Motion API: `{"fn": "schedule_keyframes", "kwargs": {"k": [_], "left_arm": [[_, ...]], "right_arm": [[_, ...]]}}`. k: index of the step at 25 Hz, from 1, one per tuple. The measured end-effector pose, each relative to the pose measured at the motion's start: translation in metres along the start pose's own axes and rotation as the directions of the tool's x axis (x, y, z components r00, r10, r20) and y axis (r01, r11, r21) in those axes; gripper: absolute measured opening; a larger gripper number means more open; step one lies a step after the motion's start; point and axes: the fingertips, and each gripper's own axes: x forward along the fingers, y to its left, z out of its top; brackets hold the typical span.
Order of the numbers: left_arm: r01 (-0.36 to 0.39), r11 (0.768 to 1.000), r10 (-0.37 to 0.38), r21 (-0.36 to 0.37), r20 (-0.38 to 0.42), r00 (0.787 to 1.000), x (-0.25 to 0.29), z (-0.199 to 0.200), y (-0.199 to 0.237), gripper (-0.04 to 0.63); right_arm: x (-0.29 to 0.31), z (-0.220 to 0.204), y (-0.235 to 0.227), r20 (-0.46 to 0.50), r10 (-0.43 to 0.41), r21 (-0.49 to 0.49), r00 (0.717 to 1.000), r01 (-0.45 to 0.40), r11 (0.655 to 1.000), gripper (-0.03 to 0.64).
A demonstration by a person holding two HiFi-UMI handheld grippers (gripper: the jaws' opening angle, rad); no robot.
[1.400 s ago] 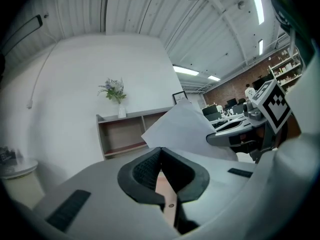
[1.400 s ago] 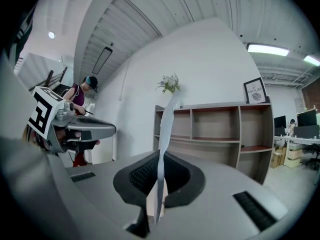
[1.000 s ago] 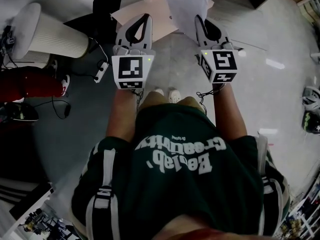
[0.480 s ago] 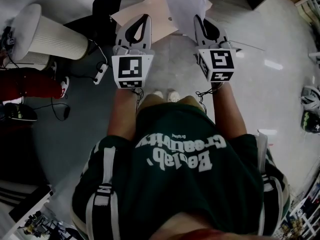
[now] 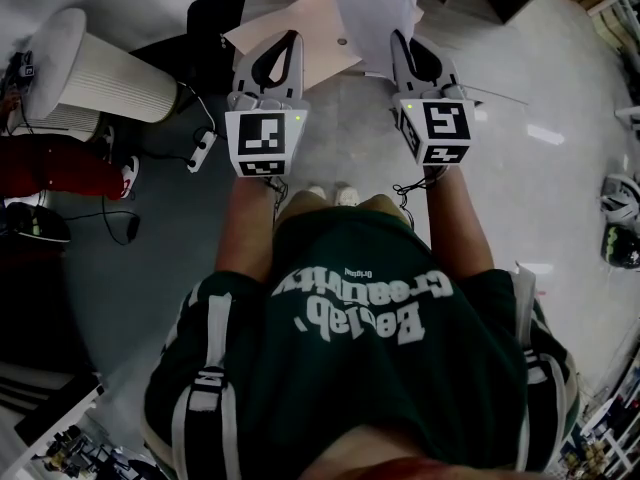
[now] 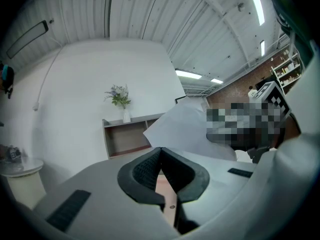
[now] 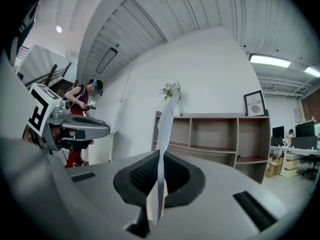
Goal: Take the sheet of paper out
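Bare floor right; ribbed cylinder left

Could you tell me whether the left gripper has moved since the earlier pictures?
No. The left gripper sits at the same spot beside the white ribbed cylinder as before.

The sheet of paper is plain white and the envelope pale peach. The left claw and right claw are light grey with black ribbed pads, and their cubes bear black-and-white square markers. The shirt is dark green with white lettering.
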Motion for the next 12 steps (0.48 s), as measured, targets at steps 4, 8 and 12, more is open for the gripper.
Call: {"fn": "schedule_keyframes", "kwargs": {"k": [4, 8, 12], "left_arm": [[-0.001, 1.0, 0.001, -0.005, -0.003, 1.0, -0.003, -0.001, 0.004, 0.018], [-0.008, 1.0, 0.008, -0.027, 0.006, 1.0, -0.005, 0.006, 0.01, 0.018], [-0.015, 1.0, 0.016, -0.022, 0.012, 1.0, -0.007, 0.014, 0.011, 0.018]], "right_arm": [[0.0, 0.0, 0.003, 0.0, -0.003, -0.002, 1.0, 0.003, 1.0, 0.034], [-0.002, 0.009, 0.001, 0.005, -0.006, -0.007, 1.0, 0.006, 1.0, 0.032], [-0.005, 0.019, -0.003, 0.017, -0.017, -0.013, 1.0, 0.017, 1.0, 0.034]]}}
